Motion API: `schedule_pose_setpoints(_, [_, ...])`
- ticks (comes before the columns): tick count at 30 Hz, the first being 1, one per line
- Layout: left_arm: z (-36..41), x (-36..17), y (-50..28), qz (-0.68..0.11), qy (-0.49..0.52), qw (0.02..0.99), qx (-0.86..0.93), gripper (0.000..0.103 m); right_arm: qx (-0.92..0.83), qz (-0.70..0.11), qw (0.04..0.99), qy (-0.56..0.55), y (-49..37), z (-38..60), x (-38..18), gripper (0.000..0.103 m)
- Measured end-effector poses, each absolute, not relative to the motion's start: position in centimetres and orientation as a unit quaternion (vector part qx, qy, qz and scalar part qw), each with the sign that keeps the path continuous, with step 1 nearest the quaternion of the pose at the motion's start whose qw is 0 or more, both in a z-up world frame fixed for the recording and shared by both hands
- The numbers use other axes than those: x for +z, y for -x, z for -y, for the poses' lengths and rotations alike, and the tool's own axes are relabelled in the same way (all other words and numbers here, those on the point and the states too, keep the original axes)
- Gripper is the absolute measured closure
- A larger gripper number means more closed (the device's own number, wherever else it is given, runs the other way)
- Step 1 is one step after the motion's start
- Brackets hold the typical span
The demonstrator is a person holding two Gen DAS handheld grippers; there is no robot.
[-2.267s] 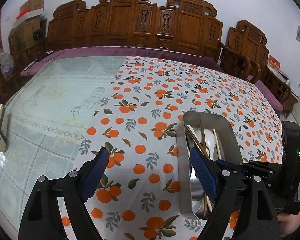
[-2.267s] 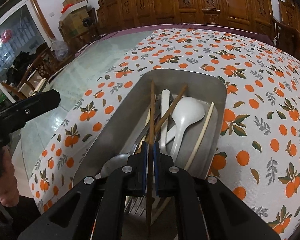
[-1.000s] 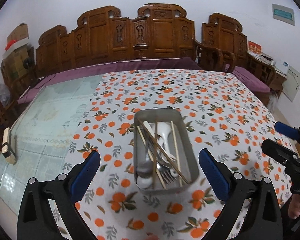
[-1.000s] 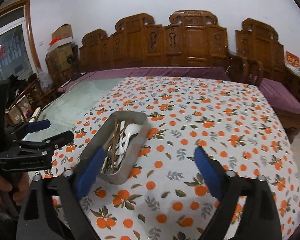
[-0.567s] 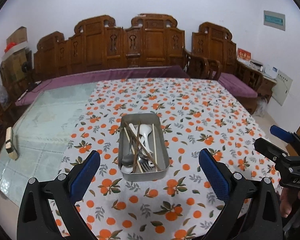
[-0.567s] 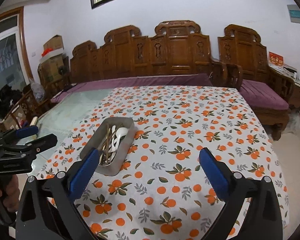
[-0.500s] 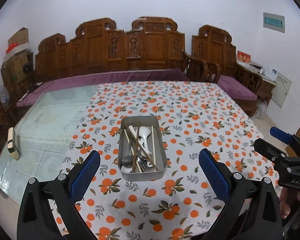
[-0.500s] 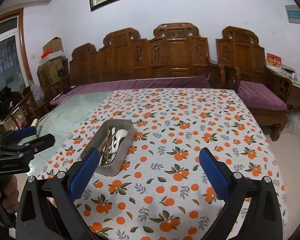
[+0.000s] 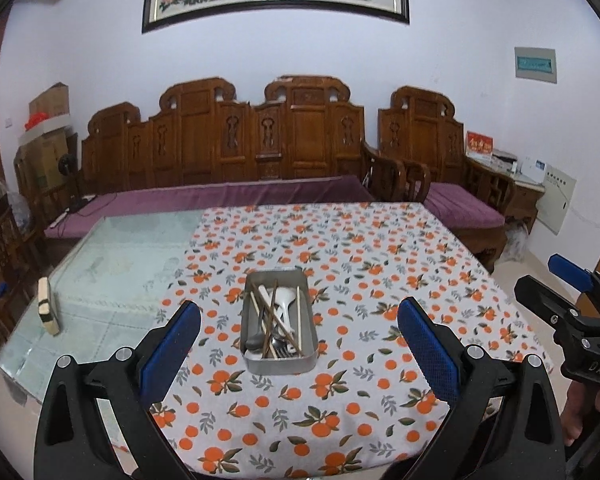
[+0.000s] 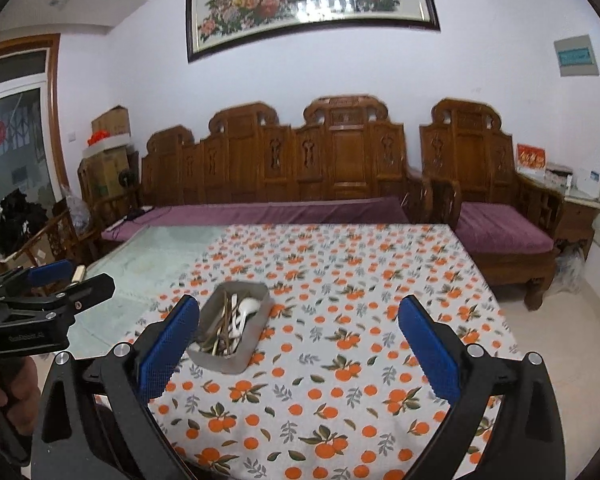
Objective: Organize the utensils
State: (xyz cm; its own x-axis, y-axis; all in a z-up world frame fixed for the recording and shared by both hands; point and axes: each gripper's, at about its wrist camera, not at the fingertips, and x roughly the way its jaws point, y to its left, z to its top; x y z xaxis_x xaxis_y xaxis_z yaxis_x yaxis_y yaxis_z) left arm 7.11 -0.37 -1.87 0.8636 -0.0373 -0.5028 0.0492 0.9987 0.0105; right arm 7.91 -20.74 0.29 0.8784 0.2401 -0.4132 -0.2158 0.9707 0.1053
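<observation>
A rectangular metal tray [image 9: 278,364] [image 10: 256,334] sits on the orange-print tablecloth [image 9: 360,264] [image 10: 340,280]. It holds chopsticks [image 9: 298,322], a white spoon [image 9: 286,306] [image 10: 246,308], a metal spoon and a fork, all piled together. My left gripper [image 9: 298,346] hangs open, well back from the table's near edge, nothing between its blue pads [image 9: 170,344]. My right gripper [image 10: 298,346] is open too, empty, held back and to the right of the tray. Each gripper shows in the other's view: the right gripper [image 9: 568,284], the left gripper [image 10: 56,284].
The left part of the table is bare glass [image 9: 132,256], with a small wooden block [image 9: 48,312] near its left edge. A carved wooden sofa [image 9: 260,152] with purple cushions stands behind the table. A person's hands [image 10: 8,392] hold the gripper handles.
Both grippers have pulled back and up from the tray. The right gripper, earlier shut on a chopstick over the tray, now stands open and empty. The tray looks smaller and farther off.
</observation>
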Motion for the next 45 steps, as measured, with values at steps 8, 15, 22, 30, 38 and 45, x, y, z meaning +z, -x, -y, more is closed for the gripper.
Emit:
schedule_pose_setpoints(8, [1.0,1.8,-4.3,-0.214,-0.014,0.977,-0.019,0.008,0.109,-0.174,0.978,-0.023,-5.3,21.1,3.6,0.003])
schedule_pose_setpoints(15, [1.4,2.9,-3.1,-0.198,-0.023,0.98,-0.015,0.008,0.101,-0.161,0.982,-0.02,-4.1,21.4,4.9,0.003])
schedule_pose_setpoints(22, [1.5,3.0,-2.9,-0.199,-0.023,0.98,-0.014,0.008,0.104,-0.16,0.981,-0.022,-4.0,21.4,4.9,0.003])
schedule_pose_setpoints(30, [1.3,2.8,-3.0,-0.202,-0.022,0.979,-0.012,0.008,0.105,-0.16,0.981,-0.023,-4.0,21.4,4.9,0.003])
schedule_pose_setpoints(38, [1.0,2.5,-3.2,-0.204,-0.02,0.979,-0.011,0.008,0.105,-0.161,0.981,-0.023,-4.0,21.3,4.9,0.003])
schedule_pose_setpoints(45, [0.9,2.3,-3.2,-0.205,-0.019,0.978,-0.011,0.008,0.107,-0.162,0.981,-0.022,-4.0,21.2,4.8,0.003])
